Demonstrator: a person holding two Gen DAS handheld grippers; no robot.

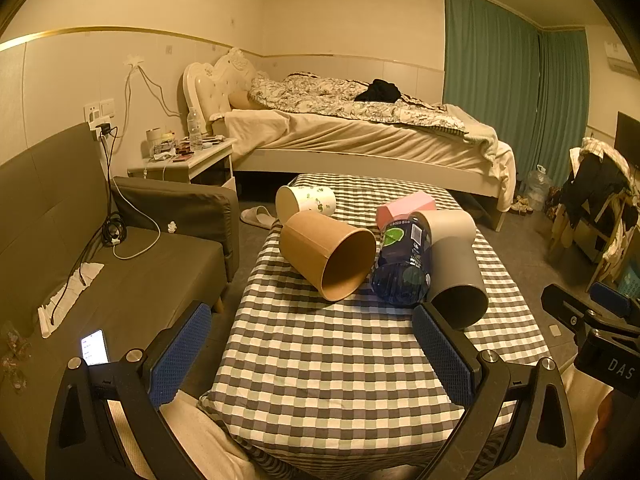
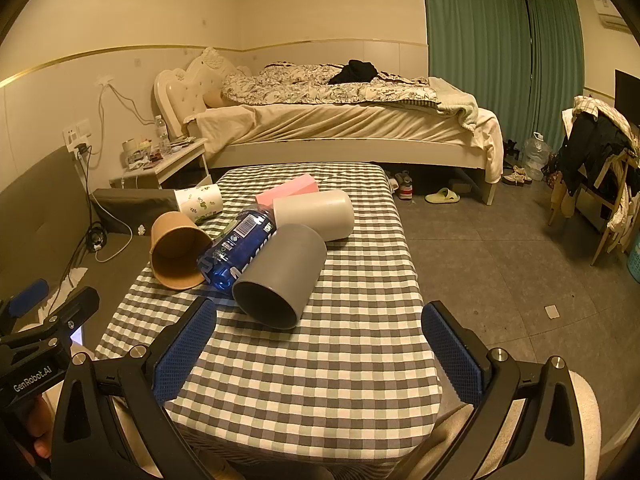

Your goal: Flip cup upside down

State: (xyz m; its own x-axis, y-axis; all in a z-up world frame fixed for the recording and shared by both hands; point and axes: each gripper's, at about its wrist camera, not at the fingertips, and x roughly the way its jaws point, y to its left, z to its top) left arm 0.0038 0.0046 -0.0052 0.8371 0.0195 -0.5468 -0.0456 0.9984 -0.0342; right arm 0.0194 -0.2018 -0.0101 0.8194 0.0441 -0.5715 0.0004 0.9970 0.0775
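On the checked tablecloth (image 2: pixel 320 360), left to right, lie a light, crushable brown paper cup (image 2: pixel 178 254), a blue bottle (image 2: pixel 236 250) and a probably rigid grey cup (image 2: pixel 280 276), best gripped mid-wall, while left gripper (image 1: pixel 312 344) and right gripper (image 2: pixel 320 344) gape empty.

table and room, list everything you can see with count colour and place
checked cloth table: 1, grey-white, centre
brown paper cup: 1, on its side, table left
dark grey cup: 1, on its side, nearest
light grey cup: 1, on its side, behind it
white printed cup: 1, on its side, far left
blue plastic bottle: 1, lying between cups
pink box: 1, far side
bed: 1, cream, behind
sofa: 1, grey, left
curtain: teal, right
left gripper: open, empty
right gripper: open, empty
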